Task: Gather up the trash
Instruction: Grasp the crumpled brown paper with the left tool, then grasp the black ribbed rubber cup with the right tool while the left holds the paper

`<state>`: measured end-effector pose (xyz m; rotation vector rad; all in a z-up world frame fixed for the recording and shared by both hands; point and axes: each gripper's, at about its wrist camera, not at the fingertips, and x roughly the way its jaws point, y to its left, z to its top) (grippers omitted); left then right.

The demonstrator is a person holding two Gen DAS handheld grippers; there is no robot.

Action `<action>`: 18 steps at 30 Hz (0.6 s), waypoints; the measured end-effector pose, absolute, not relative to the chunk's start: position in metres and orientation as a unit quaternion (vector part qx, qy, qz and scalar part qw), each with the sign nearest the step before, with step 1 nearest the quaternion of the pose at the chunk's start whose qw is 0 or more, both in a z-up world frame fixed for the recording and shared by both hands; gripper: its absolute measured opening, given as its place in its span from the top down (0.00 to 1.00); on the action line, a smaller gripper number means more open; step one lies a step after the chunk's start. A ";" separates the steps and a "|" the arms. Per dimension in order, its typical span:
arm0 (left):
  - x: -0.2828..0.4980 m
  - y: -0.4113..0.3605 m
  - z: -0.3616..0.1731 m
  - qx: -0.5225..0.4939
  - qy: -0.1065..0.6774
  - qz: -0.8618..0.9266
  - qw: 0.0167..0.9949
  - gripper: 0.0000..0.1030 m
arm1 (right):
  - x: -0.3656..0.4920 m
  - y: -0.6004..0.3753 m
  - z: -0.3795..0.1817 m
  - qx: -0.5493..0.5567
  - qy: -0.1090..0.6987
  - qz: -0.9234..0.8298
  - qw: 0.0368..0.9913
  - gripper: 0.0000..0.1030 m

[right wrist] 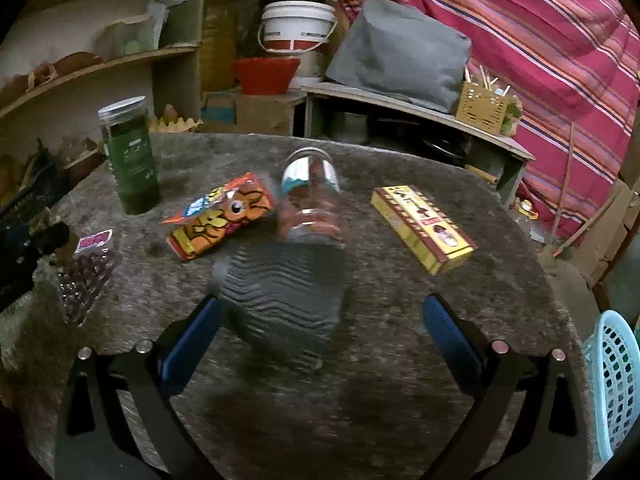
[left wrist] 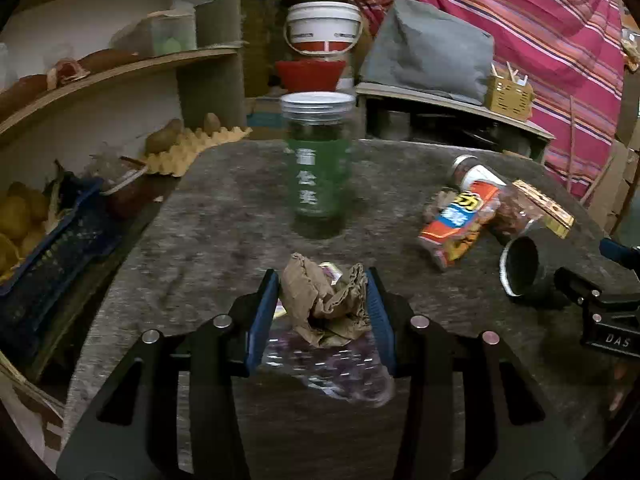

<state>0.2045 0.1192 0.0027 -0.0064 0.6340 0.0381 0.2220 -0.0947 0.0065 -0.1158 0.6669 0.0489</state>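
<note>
My left gripper (left wrist: 324, 308) is shut on a crumpled brown paper ball (left wrist: 326, 306), just above a clear purple plastic wrapper (left wrist: 336, 364) on the round table (left wrist: 224, 216). My right gripper (right wrist: 320, 320) is open and empty, its blue pads either side of a dark ribbed cup (right wrist: 284, 296) lying on its side. Beyond the cup lie a clear plastic jar (right wrist: 312, 204), an orange snack packet (right wrist: 220, 216) and a yellow box (right wrist: 424, 228). The purple wrapper also shows at the left of the right wrist view (right wrist: 86, 272).
A tall green jar (left wrist: 320, 164) stands upright mid-table. A light blue basket (right wrist: 612, 380) sits at the table's right edge. Shelves with an egg tray (left wrist: 188, 148) and a blue crate (left wrist: 44, 268) stand left. Buckets and a low bench lie behind.
</note>
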 end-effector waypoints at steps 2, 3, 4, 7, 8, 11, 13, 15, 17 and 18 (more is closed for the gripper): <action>0.202 0.130 0.003 -0.009 0.310 0.025 0.950 0.58 | 0.224 -0.091 0.007 -0.049 0.329 0.027 0.943 0.04; 0.201 0.135 0.004 -0.012 0.309 0.028 0.950 0.58 | 0.225 -0.091 0.007 -0.045 0.329 0.028 0.943 0.04; 0.200 0.139 0.004 -0.014 0.308 0.031 0.951 0.58 | 0.226 -0.088 0.006 -0.040 0.330 0.027 0.943 0.04; 0.198 0.149 0.005 -0.015 0.305 0.038 0.951 0.58 | 0.231 -0.082 0.003 -0.032 0.338 0.026 0.940 0.04; 0.197 0.153 0.005 -0.013 0.303 0.042 0.952 0.58 | 0.235 -0.080 0.001 -0.029 0.343 0.026 0.938 0.04; 0.195 0.163 0.004 -0.011 0.303 0.050 0.952 0.58 | 0.243 -0.076 -0.004 -0.025 0.356 0.021 0.934 0.04; 0.194 0.170 0.003 -0.017 0.305 0.054 0.951 0.58 | 0.248 -0.075 -0.008 -0.025 0.366 0.013 0.930 0.04; 0.194 0.176 0.001 -0.021 0.307 0.055 0.950 0.58 | 0.253 -0.074 -0.012 -0.024 0.374 0.010 0.927 0.04; 0.195 0.179 0.000 -0.021 0.309 0.057 0.949 0.58 | 0.256 -0.073 -0.014 -0.028 0.380 0.003 0.925 0.04; 0.195 0.180 -0.001 -0.021 0.310 0.057 0.949 0.58 | 0.257 -0.073 -0.015 -0.029 0.380 0.000 0.924 0.04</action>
